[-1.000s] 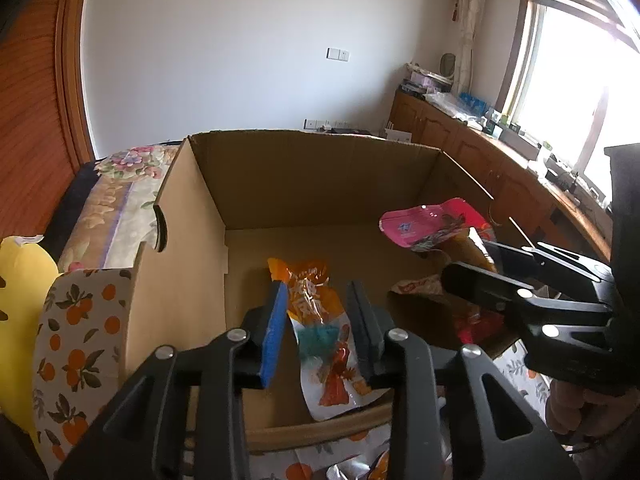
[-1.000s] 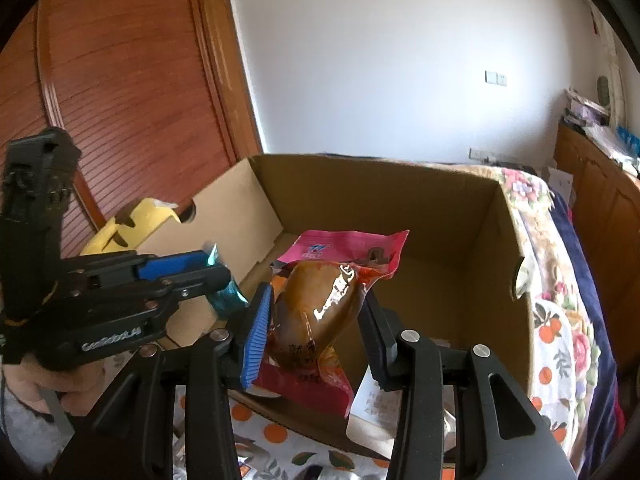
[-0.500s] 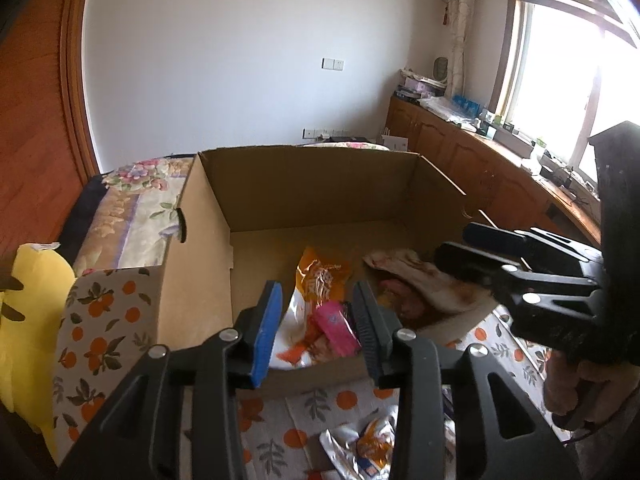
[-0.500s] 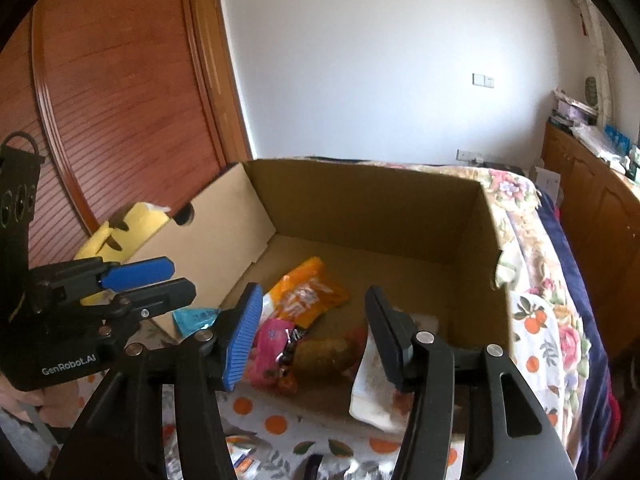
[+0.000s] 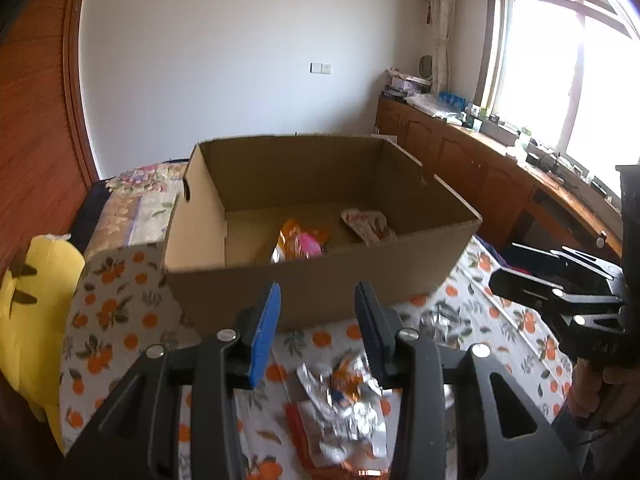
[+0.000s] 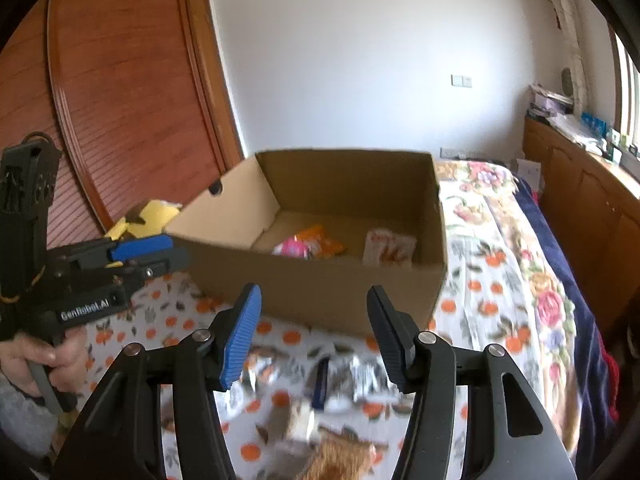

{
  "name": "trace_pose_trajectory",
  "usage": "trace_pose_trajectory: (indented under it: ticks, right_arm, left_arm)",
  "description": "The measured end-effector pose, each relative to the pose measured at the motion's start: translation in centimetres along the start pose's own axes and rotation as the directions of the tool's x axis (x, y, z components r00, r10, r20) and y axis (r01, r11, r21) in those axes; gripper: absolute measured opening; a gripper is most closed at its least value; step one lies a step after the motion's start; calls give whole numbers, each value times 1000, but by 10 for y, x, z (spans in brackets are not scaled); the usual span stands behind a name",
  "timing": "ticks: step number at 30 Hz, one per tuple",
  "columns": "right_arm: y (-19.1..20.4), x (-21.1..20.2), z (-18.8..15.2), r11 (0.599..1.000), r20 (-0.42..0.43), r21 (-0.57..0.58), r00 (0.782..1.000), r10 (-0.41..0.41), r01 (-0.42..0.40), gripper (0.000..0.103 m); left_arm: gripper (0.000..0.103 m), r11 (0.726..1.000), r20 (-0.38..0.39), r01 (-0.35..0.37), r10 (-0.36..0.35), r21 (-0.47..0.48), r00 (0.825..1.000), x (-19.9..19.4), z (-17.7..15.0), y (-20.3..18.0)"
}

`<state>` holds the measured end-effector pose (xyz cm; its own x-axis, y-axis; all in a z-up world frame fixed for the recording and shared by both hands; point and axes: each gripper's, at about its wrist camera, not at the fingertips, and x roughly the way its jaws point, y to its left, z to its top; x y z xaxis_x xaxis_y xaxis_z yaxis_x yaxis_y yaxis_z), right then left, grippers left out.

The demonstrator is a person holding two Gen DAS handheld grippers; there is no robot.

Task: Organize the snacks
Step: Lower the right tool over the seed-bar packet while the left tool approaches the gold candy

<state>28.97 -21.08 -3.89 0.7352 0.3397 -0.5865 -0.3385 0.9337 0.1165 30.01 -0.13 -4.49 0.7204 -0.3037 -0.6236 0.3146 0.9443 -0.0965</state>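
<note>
Our right gripper [image 6: 314, 334] spreads its ribbed fingers [image 6: 240, 334], one blue, one black, with nothing between them; our left gripper [image 5: 318, 330] stands released and empty too. Below them crinkly foil snack packets [image 5: 344, 408] litter the bed's [image 6: 500, 280] orange-printed sheet. Beyond sits a rectangular cardboard box [image 5: 320, 280] holding three packets: orange [image 6: 322, 240], pink [image 6: 292, 248], white [image 6: 388, 250].

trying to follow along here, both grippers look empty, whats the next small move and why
Probably lower the left gripper onto the crinkled silver and orange packet just below its fingers. Both it and the right gripper, whose jaws are opening, hold nothing, the cardboard box already has snacks inside, and loose packets remain on the orange-print cloth.
</note>
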Motion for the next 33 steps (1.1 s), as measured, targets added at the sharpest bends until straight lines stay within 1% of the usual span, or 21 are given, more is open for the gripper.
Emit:
trace_pose_trajectory:
  ticks: [5,8,12,16,18,21,24,28,30,33]
  right_arm:
    - [-3,-2,-40,999,-55,34,998,-12,14,63]
    - [-6,1,-68,998,-97,52,995,-23,28,65]
    - [-10,5,-92,996,-143,71,989,-34,44,65]
    - [-14,8,-105,994,-164,94,985,-42,58,68]
    - [-16,10,-111,991,-177,102,982,-66,85,69]
    - [-16,13,-118,990,-195,120,979,-54,79,70]
    - [-12,15,-122,990,-208,105,976,-65,89,71]
    - [-10,18,-127,991,-226,83,971,-83,104,71]
    - [-12,21,-130,989,-236,69,965,-113,132,72]
    - [-15,22,-129,989,-239,67,965,-112,131,73]
  left_arm:
    - [43,1000,-38,-12,11,-16,999,-4,-38,-1]
    - [43,999,-74,-21,18,-32,997,-1,-60,1]
    - [43,998,-112,-26,20,-59,993,0,-80,1]
    - [43,997,-135,-25,15,-77,991,-1,-94,-3]
    - [43,997,-142,-33,22,-76,990,-1,-100,-5]
    - [43,997,-153,-21,9,-78,988,-2,-108,-11]
    - [43,997,-172,-25,14,-66,985,1,-115,-16]
    - [43,998,-195,-49,41,-38,980,2,-124,-25]
    - [43,998,-206,-58,49,-38,977,3,-126,-26]
    - [43,997,-226,-57,43,-52,973,4,-129,-26]
